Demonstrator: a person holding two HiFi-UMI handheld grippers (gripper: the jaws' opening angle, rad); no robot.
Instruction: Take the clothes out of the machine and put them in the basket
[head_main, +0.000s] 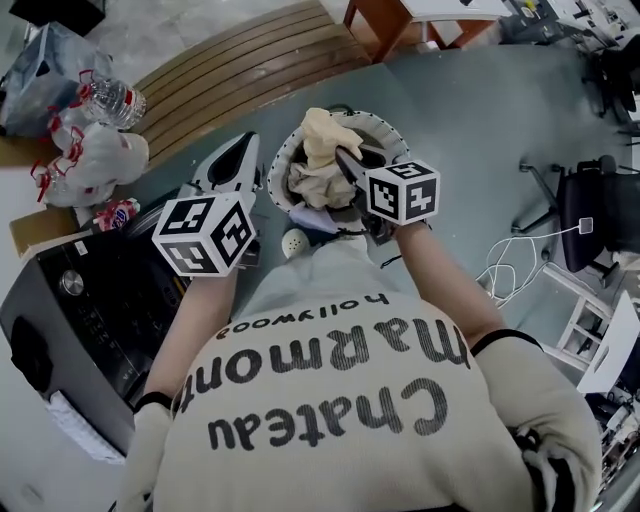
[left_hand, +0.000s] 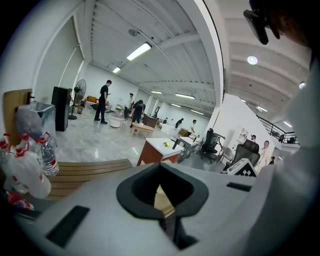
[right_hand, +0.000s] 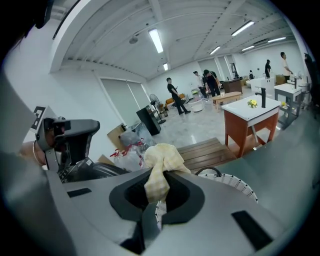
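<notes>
Your right gripper (head_main: 350, 168) grasping cream cloth (head_main: 325, 135), upper centre of frame, over basket (head_main: 280, 165). Your left gripper (head_main: 235, 165) clenched, left of basket.

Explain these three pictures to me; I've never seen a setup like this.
No robot: a person holds a two-jaw gripper in each hand. One picture comes from a camera on the person's head, looking down; the other two from cameras riding on the grippers. The marker cubes are parts of the grippers. A white basket of clothes stands on the floor, a dark machine at its left. The right gripper is shut on a pale yellow cloth at the basket. The left gripper is shut; nothing held shows.
</notes>
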